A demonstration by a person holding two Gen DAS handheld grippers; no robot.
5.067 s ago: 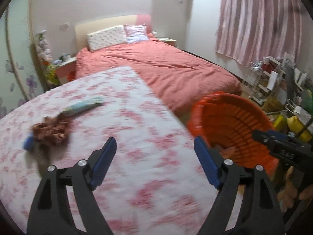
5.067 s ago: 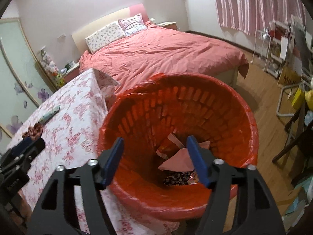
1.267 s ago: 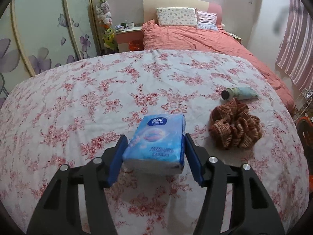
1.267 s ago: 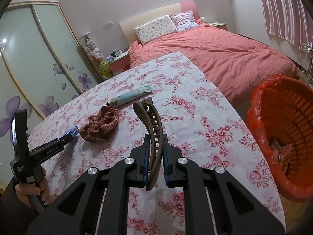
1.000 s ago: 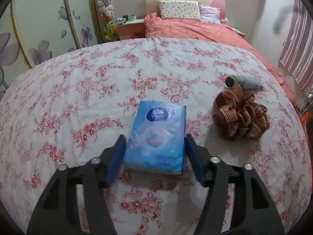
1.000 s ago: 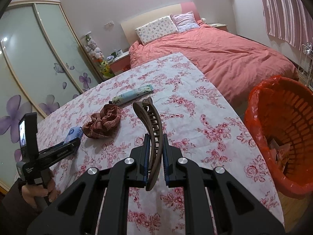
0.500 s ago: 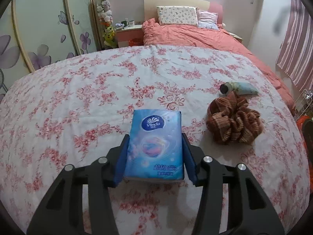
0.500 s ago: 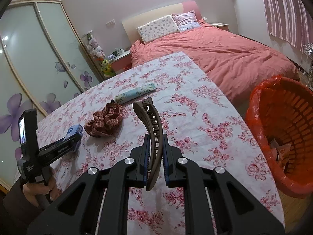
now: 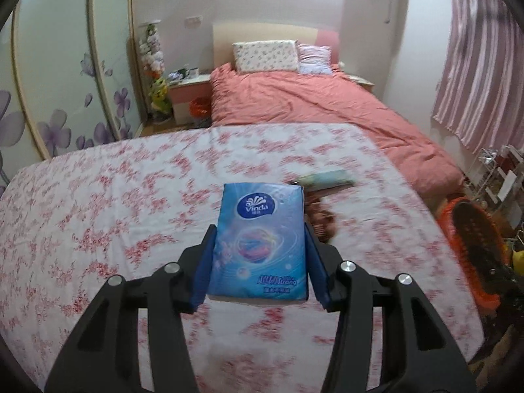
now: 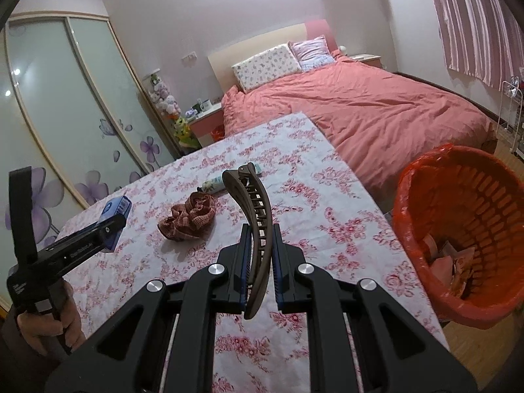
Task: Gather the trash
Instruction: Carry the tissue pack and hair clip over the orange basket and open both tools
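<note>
My left gripper (image 9: pixel 260 245) is shut on a blue Vinda tissue pack (image 9: pixel 260 242) and holds it above the floral table (image 9: pixel 98 203); it also shows in the right wrist view (image 10: pixel 113 219). My right gripper (image 10: pixel 258 239) is shut on a brown hair clip (image 10: pixel 253 216) held upright above the table (image 10: pixel 327 203). A brown checked scrunchie (image 10: pixel 188 214) and a pale green tube (image 10: pixel 229 180) lie on the table; the tube also shows in the left wrist view (image 9: pixel 327 178). An orange bin (image 10: pixel 458 229) with a red liner holds pink scraps.
The bin stands on the floor past the table's right edge (image 9: pixel 471 245). A bed with a pink cover (image 10: pixel 376 104) lies behind the table. Sliding wardrobe doors (image 10: pixel 65 98) line the left wall. A cluttered rack (image 9: pixel 501 170) stands at the right.
My left gripper has lifted the tissue pack off the table and swung right, so the pack now hides part of the scrunchie. My right gripper still holds the hair clip, almost still.
</note>
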